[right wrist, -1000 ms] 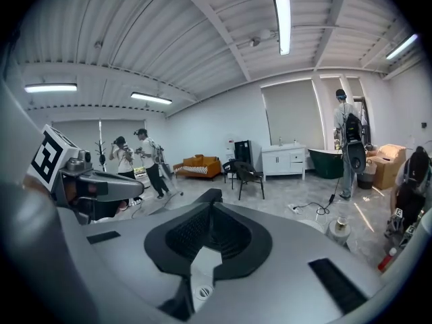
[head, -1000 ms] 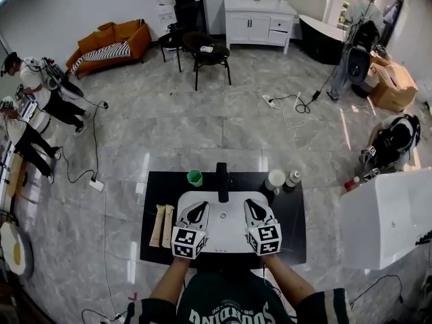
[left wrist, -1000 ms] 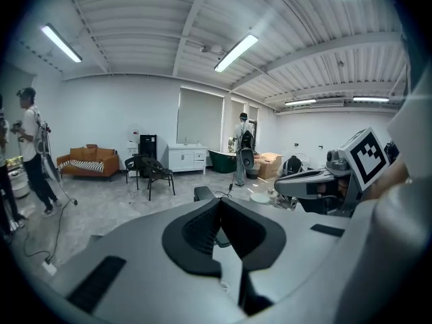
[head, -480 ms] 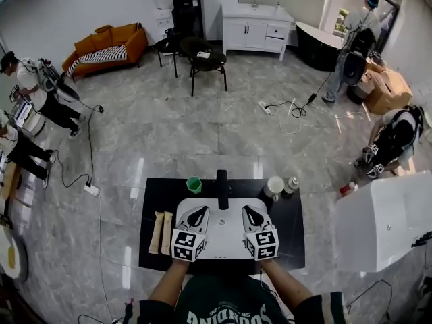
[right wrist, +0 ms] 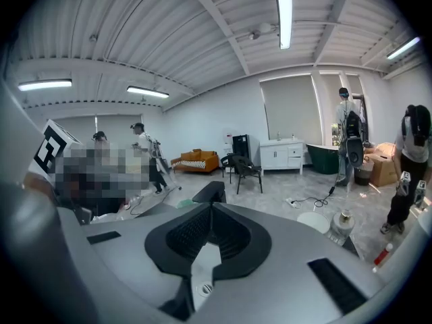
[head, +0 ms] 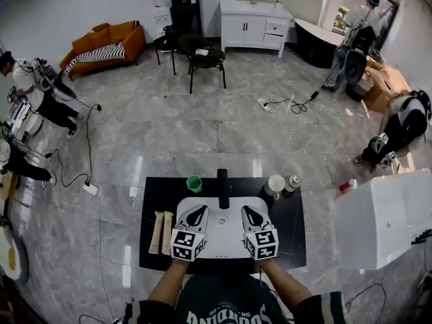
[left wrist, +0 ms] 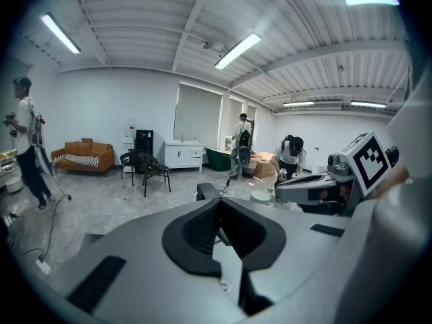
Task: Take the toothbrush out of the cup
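A small green cup stands at the back left of the black table, and a white cup at the back right. I cannot make out a toothbrush in either cup. My left gripper and right gripper hover side by side over the white sink basin, short of both cups. In the left gripper view the left gripper has its jaws together with nothing between them. The right gripper is likewise shut and empty in its own view, with the white cup ahead to the right.
A black faucet rises behind the sink between the grippers. A small bottle stands beside the white cup. Two tan oblong items lie at the table's left. A white box stands right of the table. People work farther back.
Both grippers keep their place over the sink. The head view has shifted slightly, and people in the background have moved.
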